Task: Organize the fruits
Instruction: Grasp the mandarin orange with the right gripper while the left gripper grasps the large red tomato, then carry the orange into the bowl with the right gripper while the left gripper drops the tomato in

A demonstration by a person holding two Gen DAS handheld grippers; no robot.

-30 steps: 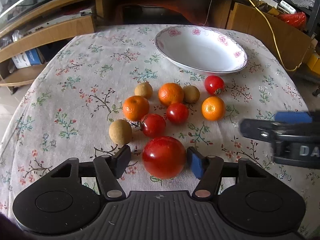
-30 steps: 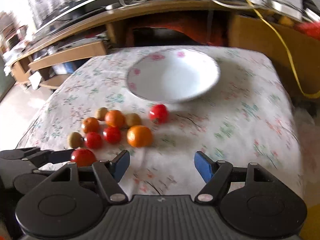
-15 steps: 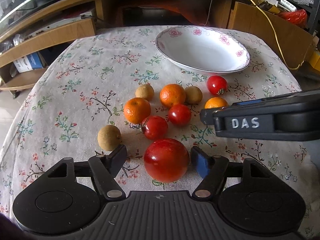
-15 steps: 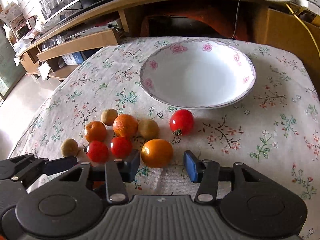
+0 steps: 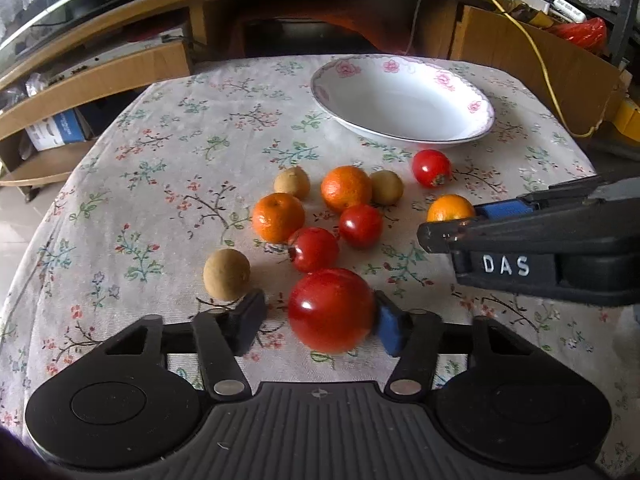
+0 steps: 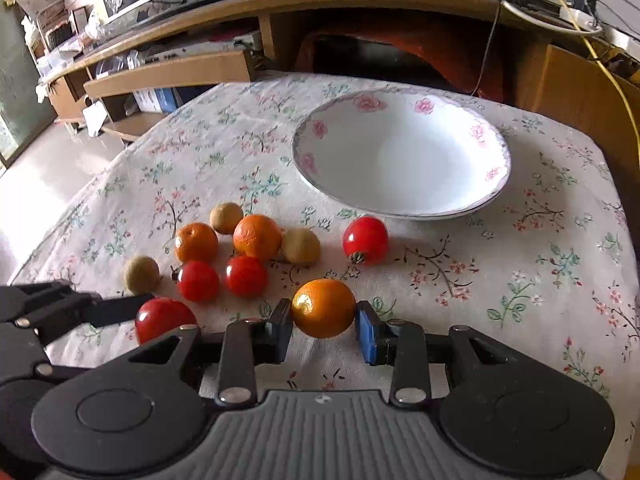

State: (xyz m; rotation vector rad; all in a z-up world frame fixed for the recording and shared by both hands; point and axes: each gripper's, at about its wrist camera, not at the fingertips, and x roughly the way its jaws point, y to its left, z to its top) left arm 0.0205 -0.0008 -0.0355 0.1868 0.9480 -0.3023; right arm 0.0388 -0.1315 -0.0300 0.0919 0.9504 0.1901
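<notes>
My left gripper (image 5: 320, 320) sits parted around a tomato (image 5: 331, 309), its left pad seemingly not touching. My right gripper (image 6: 323, 326) brackets an orange (image 6: 323, 307); whether it grips, I cannot tell, and bare cloth lies between it and the bowl (image 6: 496, 184).

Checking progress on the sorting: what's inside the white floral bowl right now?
Nothing: the white floral bowl shows only bare white interior in both views. All the fruit lies on the tablecloth. The near rim hides none of its bottom.

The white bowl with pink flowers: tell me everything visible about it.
The white, shallow, glossy ceramic-looking bowl with pink flowers has a wide rim printed with pink roses and a thin grey scalloped edge line. It sits upright and empty on the floral tablecloth, at the far side beyond the fruit. Nothing touches it except the cloth; neither tongs are near it.
</notes>
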